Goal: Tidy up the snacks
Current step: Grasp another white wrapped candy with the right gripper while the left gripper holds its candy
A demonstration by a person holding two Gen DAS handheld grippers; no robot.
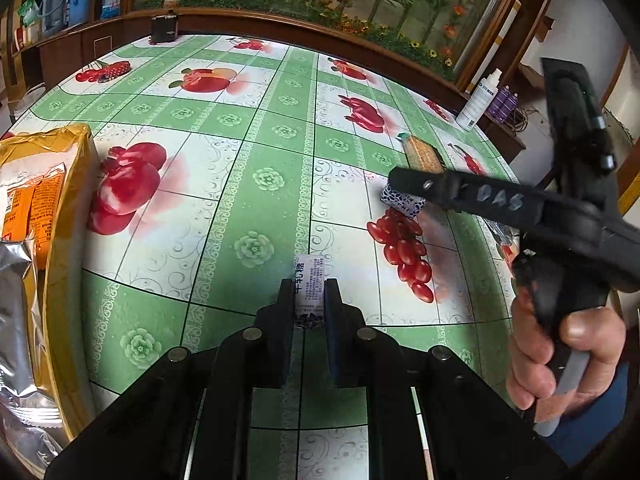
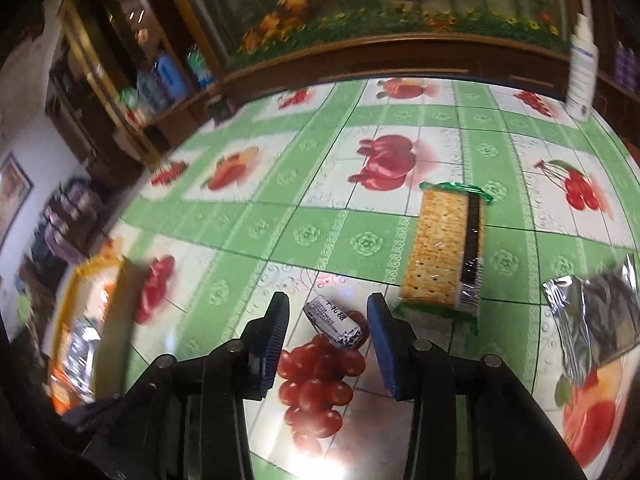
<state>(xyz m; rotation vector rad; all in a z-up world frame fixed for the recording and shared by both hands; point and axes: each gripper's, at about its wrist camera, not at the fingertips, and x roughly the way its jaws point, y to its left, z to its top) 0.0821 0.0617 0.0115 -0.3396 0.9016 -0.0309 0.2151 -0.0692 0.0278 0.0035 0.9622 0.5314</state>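
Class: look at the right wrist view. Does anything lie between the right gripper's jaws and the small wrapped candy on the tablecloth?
No. The right gripper already straddles the wrapped candy, jaws apart and not touching it. The cracker pack lies off to the side.

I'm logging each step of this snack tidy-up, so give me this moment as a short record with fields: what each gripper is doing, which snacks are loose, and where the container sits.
left gripper: shut on a small white wrapped candy
right gripper: jaws apart around a second wrapped candy, pads not touching it
second candy: lying on the tablecloth at the top of a printed grape bunch
loose snacks: cracker pack beyond the right gripper; silver foil packet to its right
container: yellow box at the table's left edge, holding orange and silver packets
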